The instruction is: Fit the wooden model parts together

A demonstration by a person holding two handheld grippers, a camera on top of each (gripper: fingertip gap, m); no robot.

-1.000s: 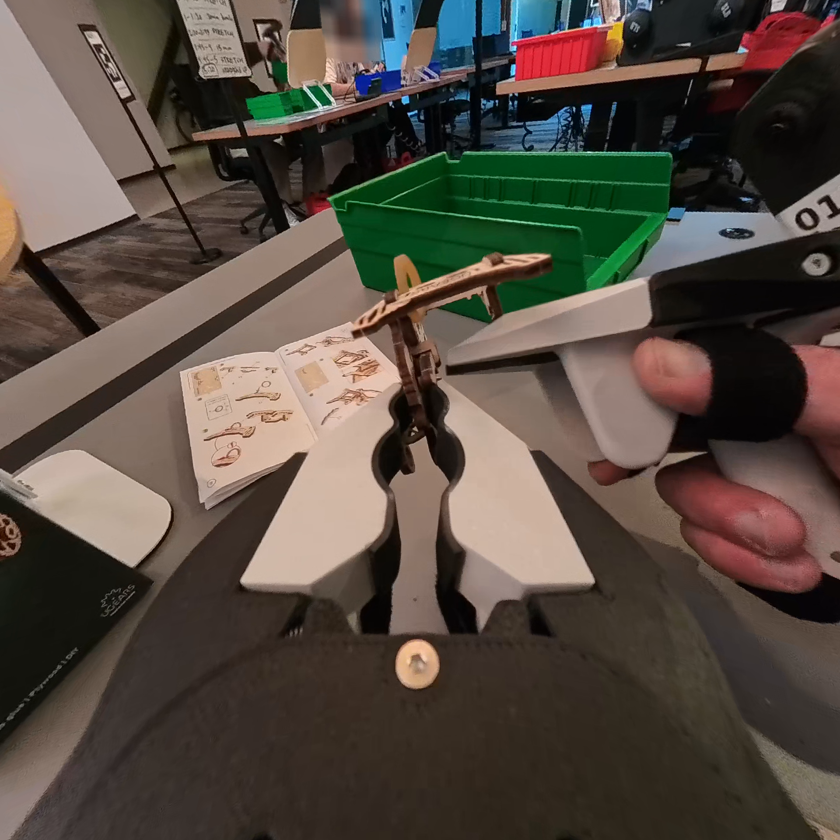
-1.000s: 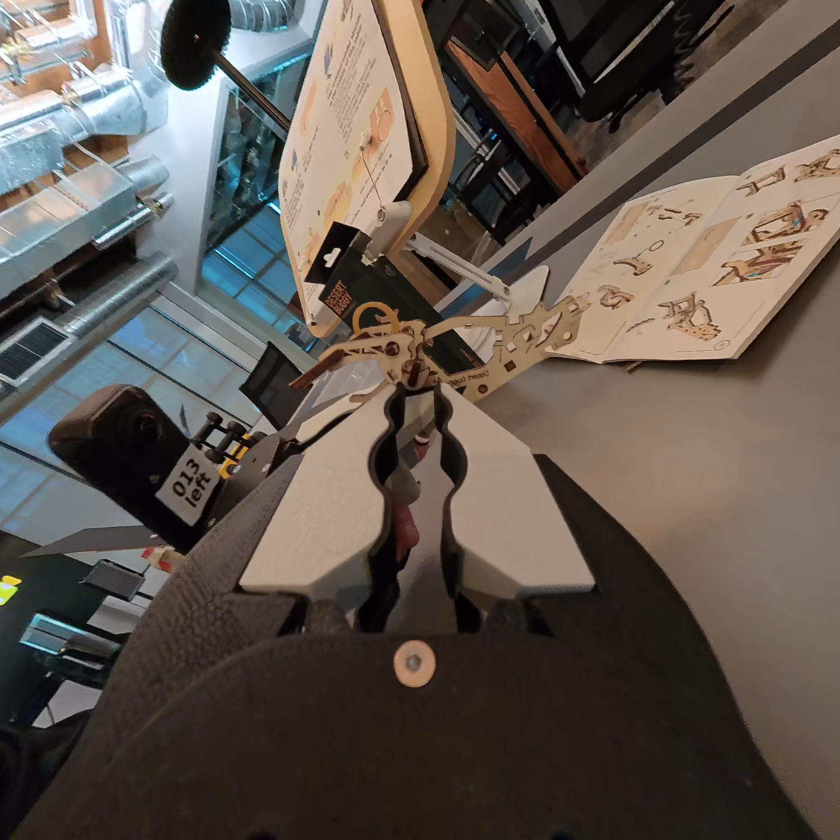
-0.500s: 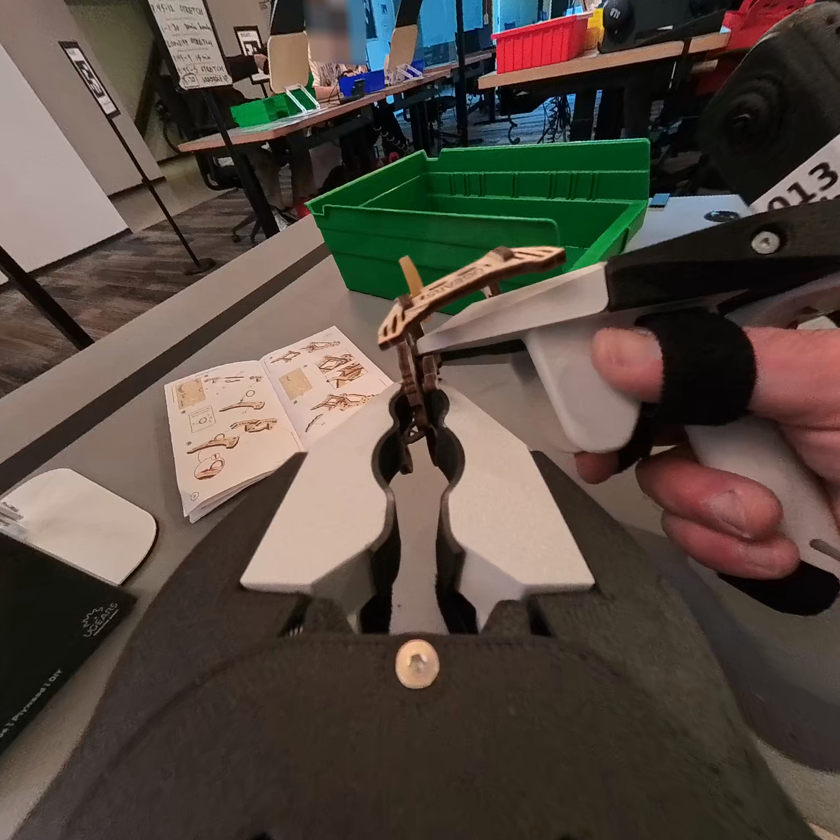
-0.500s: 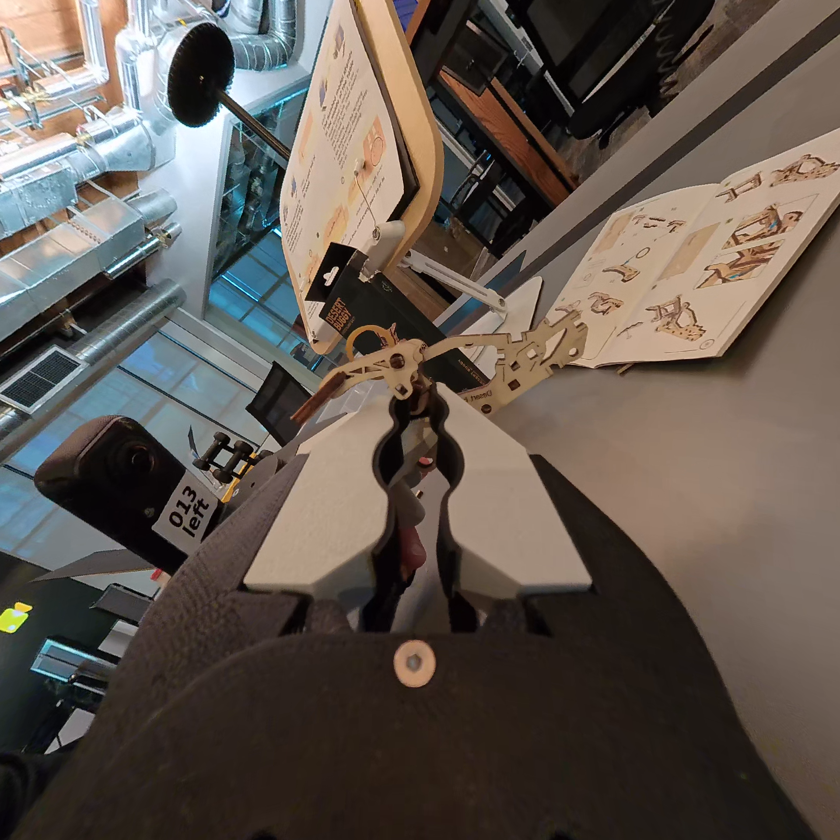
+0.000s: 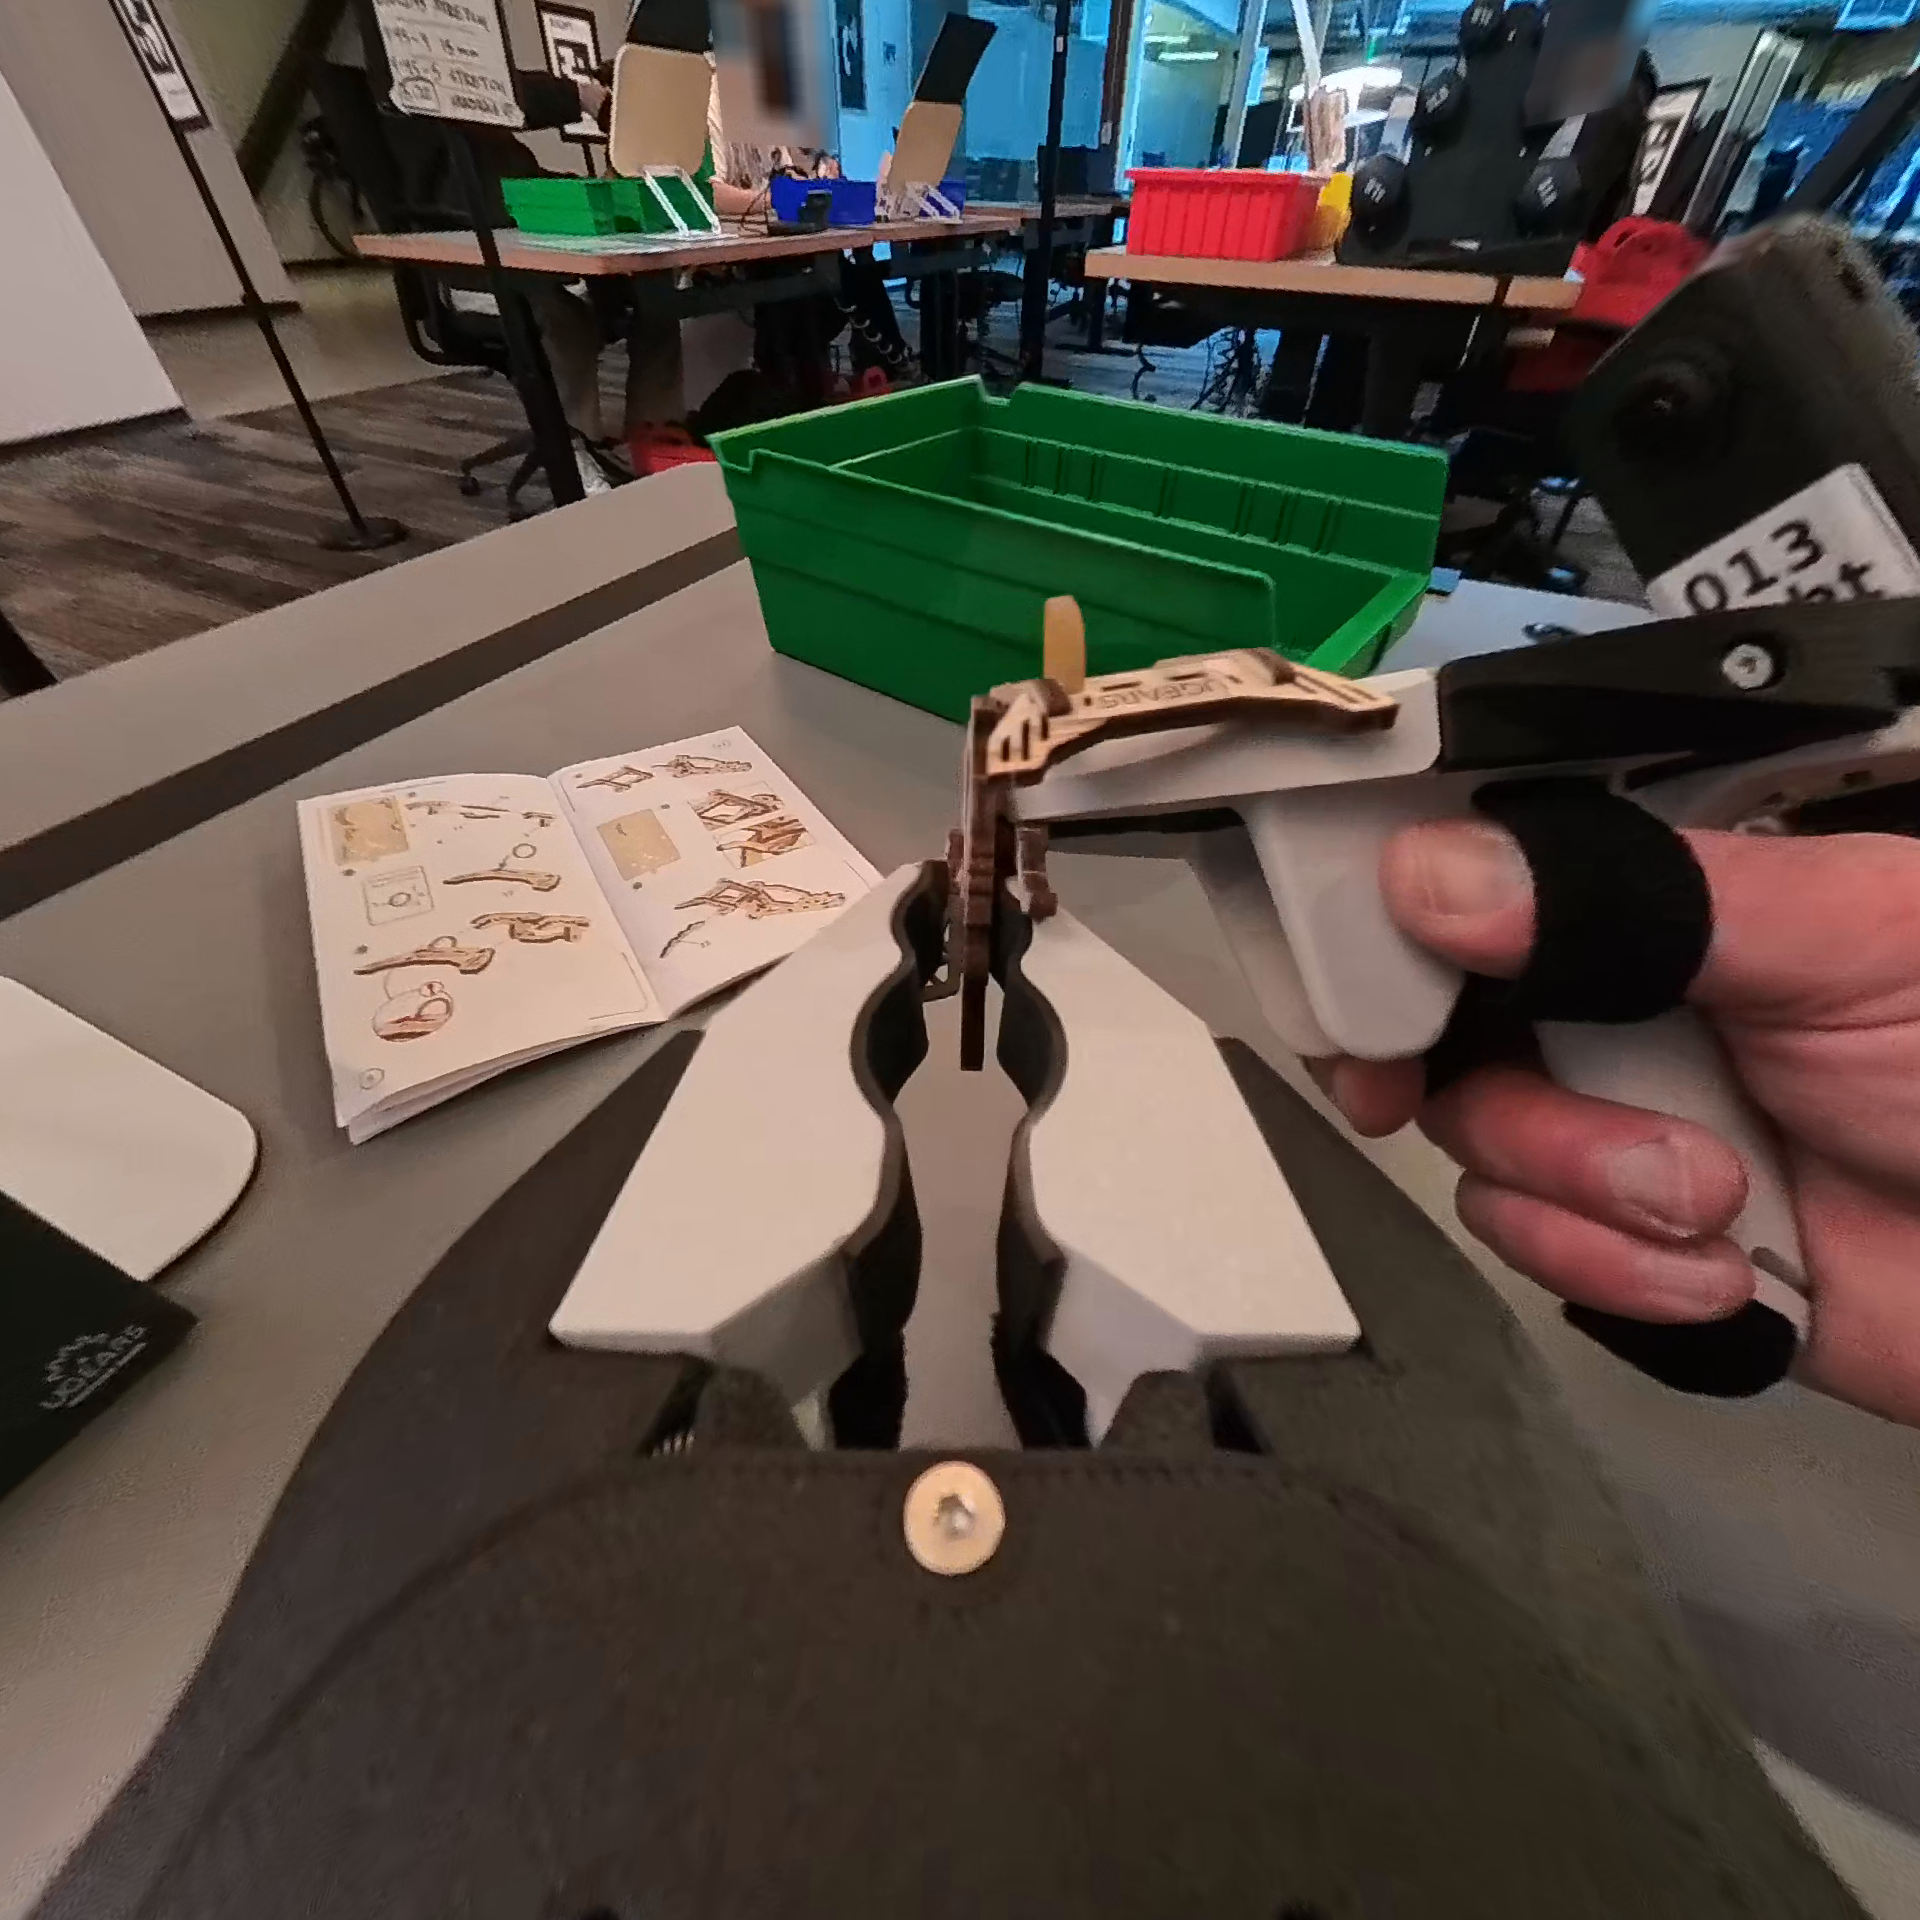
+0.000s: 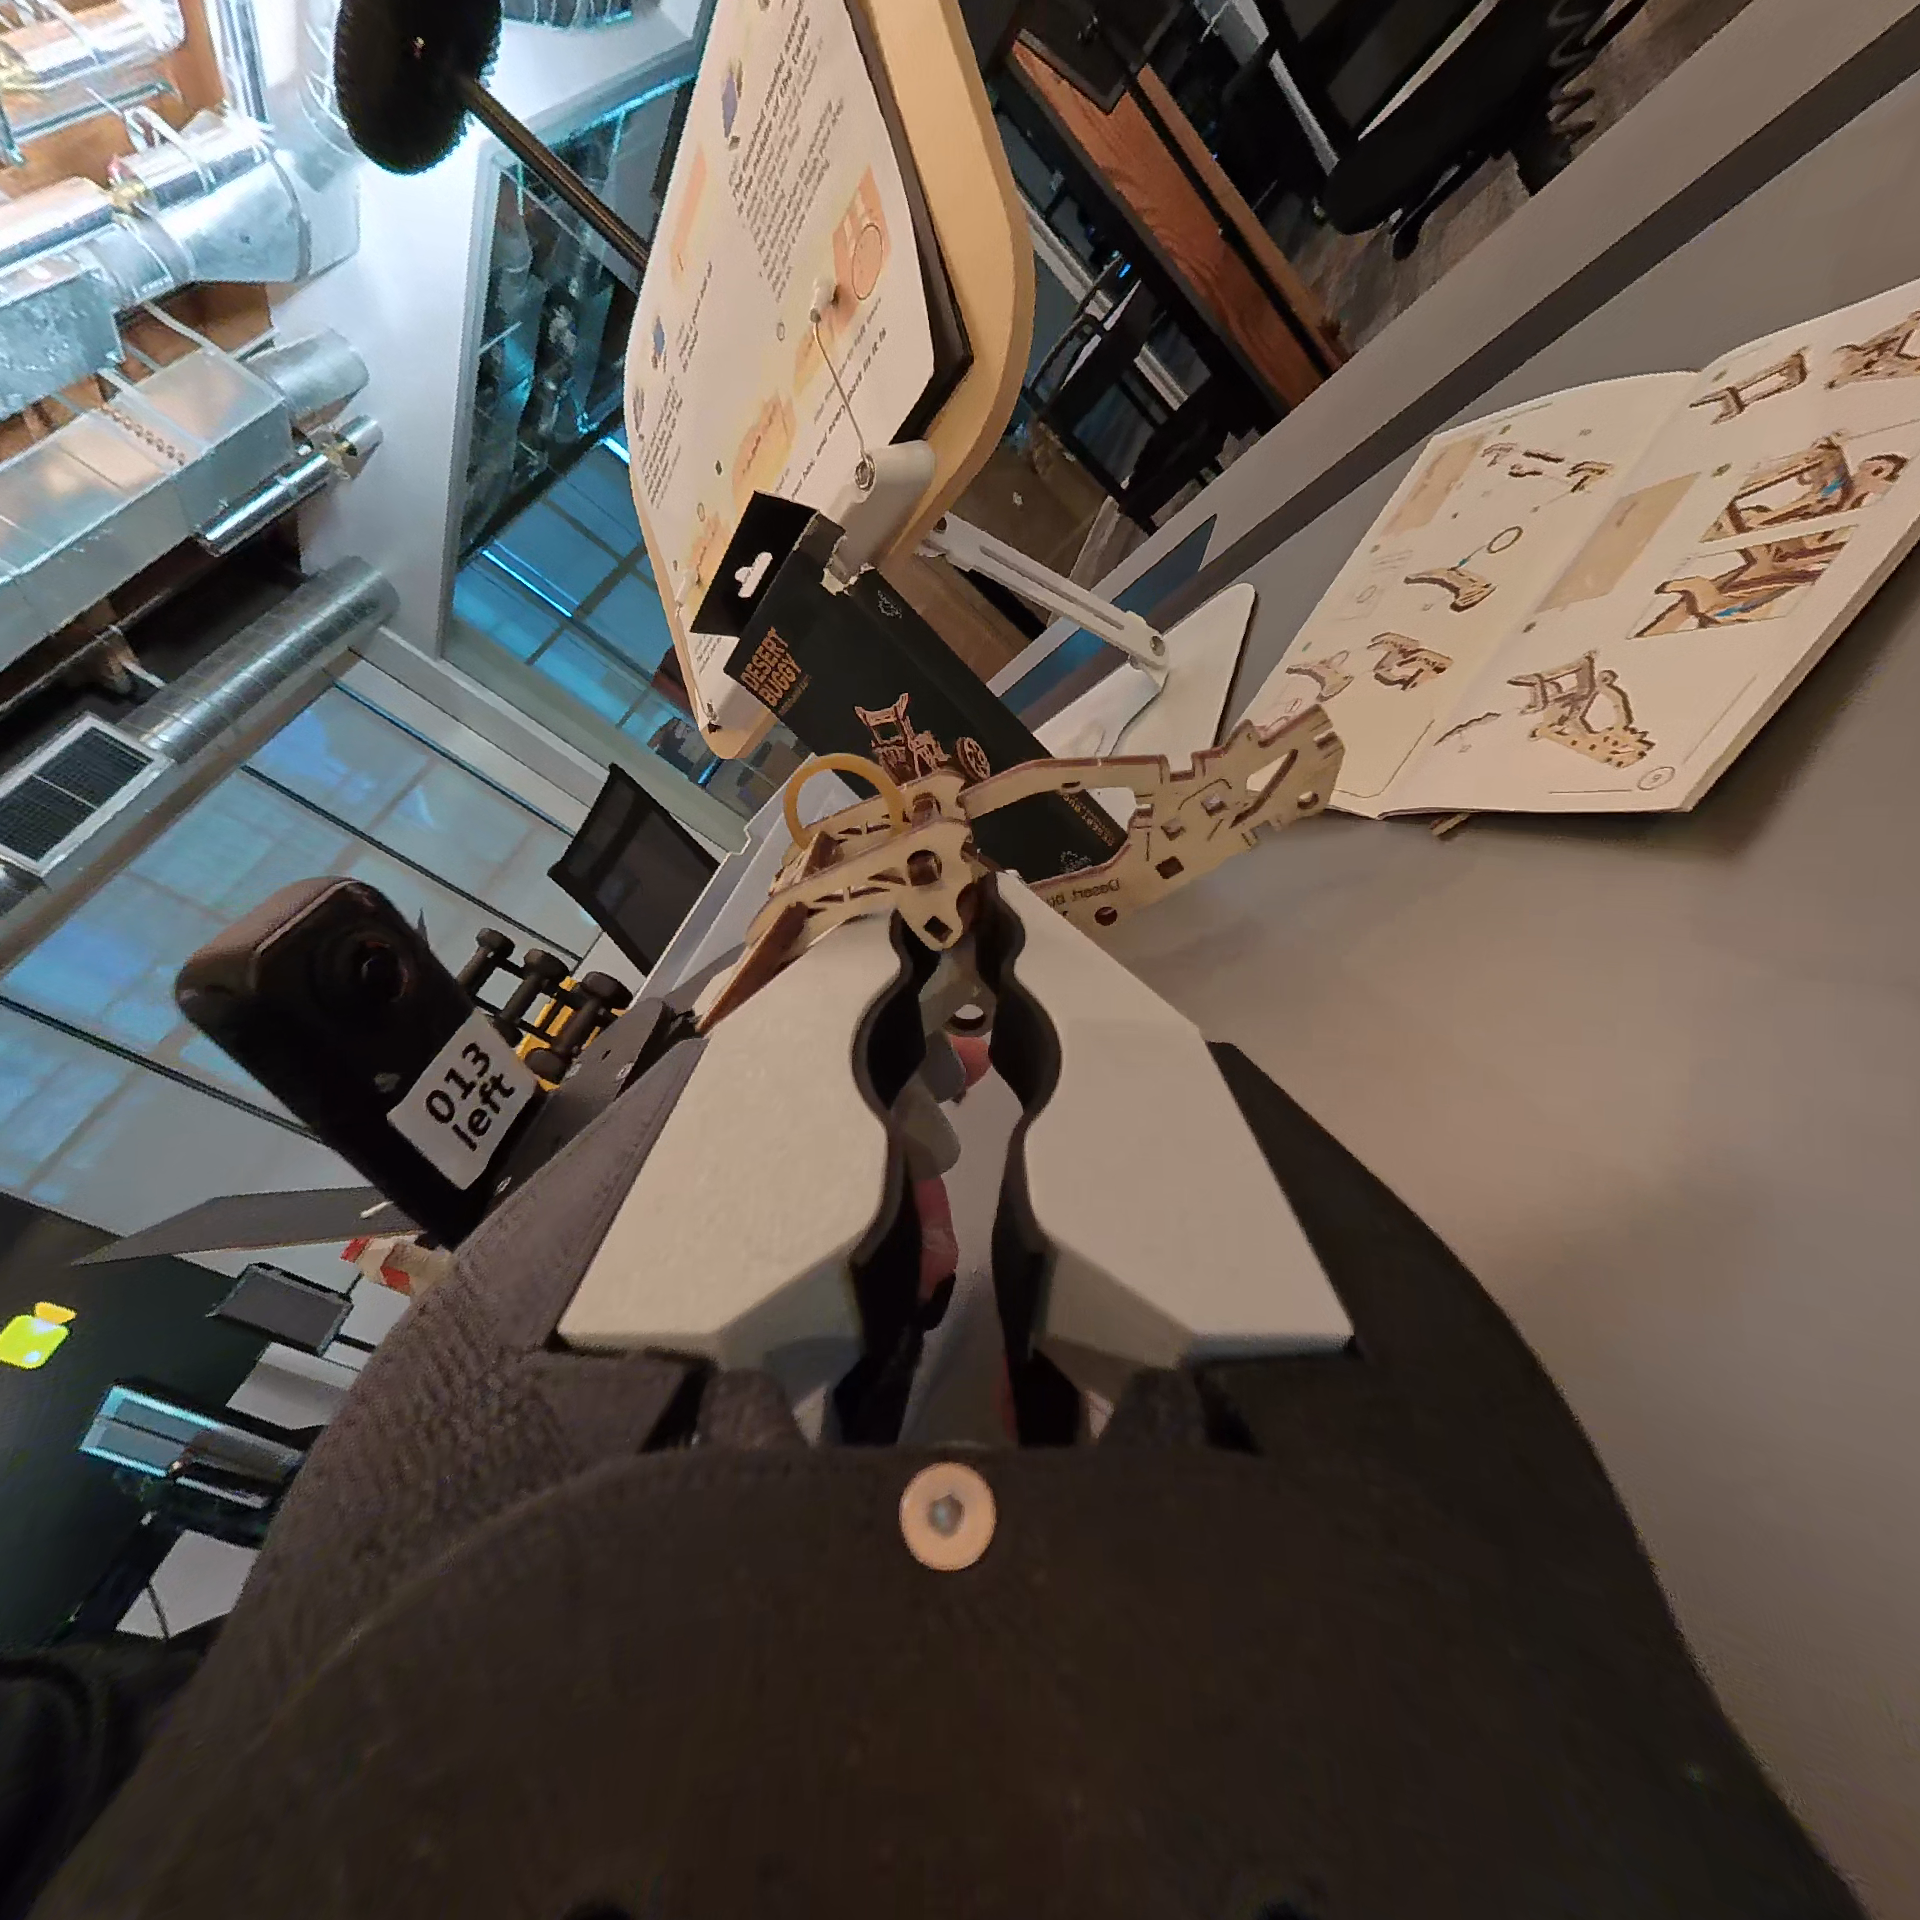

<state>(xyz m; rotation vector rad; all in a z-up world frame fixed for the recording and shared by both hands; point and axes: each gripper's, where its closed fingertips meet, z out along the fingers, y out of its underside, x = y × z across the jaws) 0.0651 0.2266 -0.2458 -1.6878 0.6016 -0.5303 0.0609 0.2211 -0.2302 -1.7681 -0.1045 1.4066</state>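
A partly built wooden model [image 5: 1174, 701] hangs in the air between both grippers. My left gripper [image 5: 971, 899] is shut on its dark lower stem [image 5: 975, 977]. My right gripper [image 6: 948, 906] is shut on the model's hub [image 6: 935, 868]. In the left wrist view it comes in from the right [image 5: 1031, 816], with the model's flat pale top plate lying along its upper finger. A tan rubber band loop [image 6: 831, 790] stands up from the model and also shows in the left wrist view [image 5: 1062, 632]. A notched pale arm [image 6: 1236, 800] sticks out toward the booklet.
An open instruction booklet [image 5: 540, 904] lies on the grey table [image 5: 208, 727]; it also shows in the right wrist view [image 6: 1662, 582]. A green bin [image 5: 997, 582] stands behind it. A white stand base [image 5: 94, 1143] and a black package [image 5: 62, 1351] sit at the left. The stand holds a board [image 6: 831, 312]. The black package [image 5: 62, 1351] is about equally far from each gripper, around 20 cm.
Both grippers kept their hold. The model's top plate has swung from tilted to nearly level along the right gripper's finger, and the right gripper has come closer to the left one.
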